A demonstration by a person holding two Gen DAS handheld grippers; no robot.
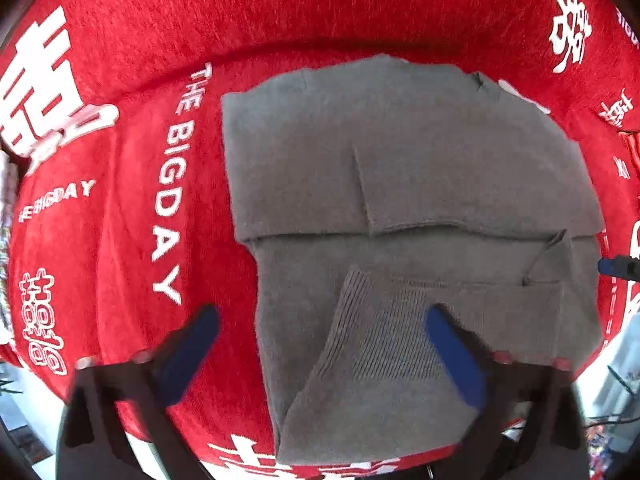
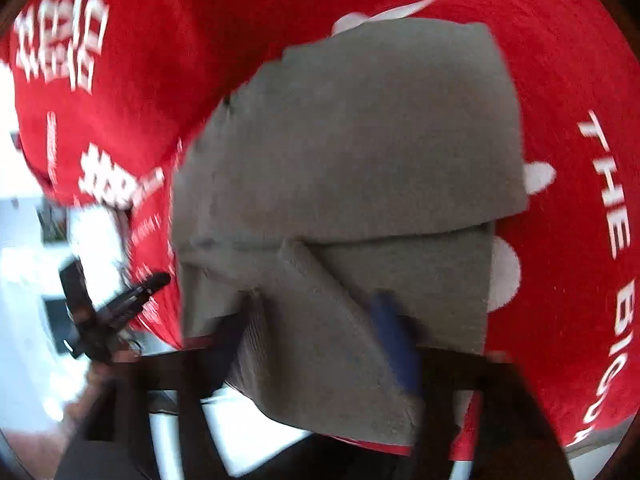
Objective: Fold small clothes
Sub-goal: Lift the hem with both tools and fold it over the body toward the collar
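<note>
A grey knitted garment (image 1: 400, 184) lies folded on a red cloth (image 1: 120, 220), its upper layer folded over the lower one and its ribbed hem (image 1: 384, 340) nearest me. My left gripper (image 1: 326, 346) hangs above it, open and holding nothing. Its left blue finger (image 1: 196, 352) is over the red cloth and the right one over the hem. In the right wrist view the same garment (image 2: 360, 140) fills the middle. My right gripper (image 2: 312, 332) is open, with a raised fold of the grey knit between its fingers (image 2: 394, 340). A blue fingertip (image 1: 616, 267) shows at the left wrist view's right edge.
The red cloth (image 2: 560, 80) carries white lettering "THE BIG DAY" (image 1: 172, 184) and large white characters. Its edge drops off at the bottom of both views onto a pale floor (image 2: 24, 280). A blurred black device (image 2: 116, 308) sits left of the garment in the right wrist view.
</note>
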